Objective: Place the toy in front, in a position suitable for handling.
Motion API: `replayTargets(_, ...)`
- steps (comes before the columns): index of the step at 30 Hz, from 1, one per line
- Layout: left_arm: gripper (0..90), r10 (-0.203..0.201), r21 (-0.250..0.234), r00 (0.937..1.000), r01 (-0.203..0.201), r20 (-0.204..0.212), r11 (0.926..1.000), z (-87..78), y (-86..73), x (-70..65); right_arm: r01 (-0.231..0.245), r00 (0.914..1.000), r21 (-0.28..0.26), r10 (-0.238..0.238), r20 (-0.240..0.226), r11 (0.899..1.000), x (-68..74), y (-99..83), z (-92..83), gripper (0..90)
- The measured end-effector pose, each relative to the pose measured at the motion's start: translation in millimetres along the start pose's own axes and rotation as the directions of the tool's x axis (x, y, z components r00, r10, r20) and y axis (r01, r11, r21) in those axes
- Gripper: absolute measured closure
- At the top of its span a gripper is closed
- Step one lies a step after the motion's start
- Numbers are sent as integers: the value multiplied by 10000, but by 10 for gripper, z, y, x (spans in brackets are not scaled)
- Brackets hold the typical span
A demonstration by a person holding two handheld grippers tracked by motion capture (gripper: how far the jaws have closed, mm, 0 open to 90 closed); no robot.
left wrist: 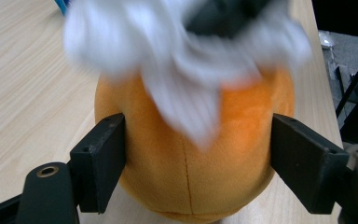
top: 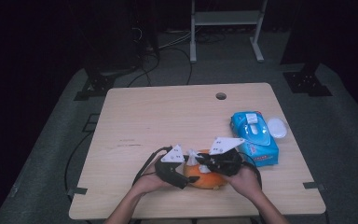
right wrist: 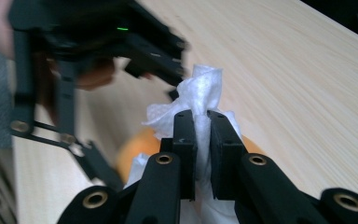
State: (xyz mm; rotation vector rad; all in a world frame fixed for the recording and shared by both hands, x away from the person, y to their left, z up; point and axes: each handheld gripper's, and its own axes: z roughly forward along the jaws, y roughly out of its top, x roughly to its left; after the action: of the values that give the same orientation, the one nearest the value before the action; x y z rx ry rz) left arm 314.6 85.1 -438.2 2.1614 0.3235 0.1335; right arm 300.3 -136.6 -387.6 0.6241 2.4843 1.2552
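Orange plush toy (left wrist: 191,163) at table's (top: 168,112) near edge: soft, light, squashy; left gripper (left wrist: 196,158) clamps its 2 flanks, half-open. White wipe (right wrist: 200,93) on top: limp, tears easily; right gripper (right wrist: 203,140) pinches it, nearly closed.

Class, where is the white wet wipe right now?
The white wet wipe is pinched in the right gripper, just above the orange plush toy near the table's front edge in the high view.
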Motion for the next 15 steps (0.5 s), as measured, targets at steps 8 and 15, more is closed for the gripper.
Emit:
replayTargets(8, 188, -624, -449, 9954, 658, 729, 9968, -33, 9, 59, -925, 9956, -98, 927, 126, 9957, -165, -356, -203, 818)
replayTargets(15, 281, -253, -328, 9987, 267, 440, 9991, -29, 61, -8, -400, 9992, -67, 401, 93, 9992, -35, -264, -259, 816)
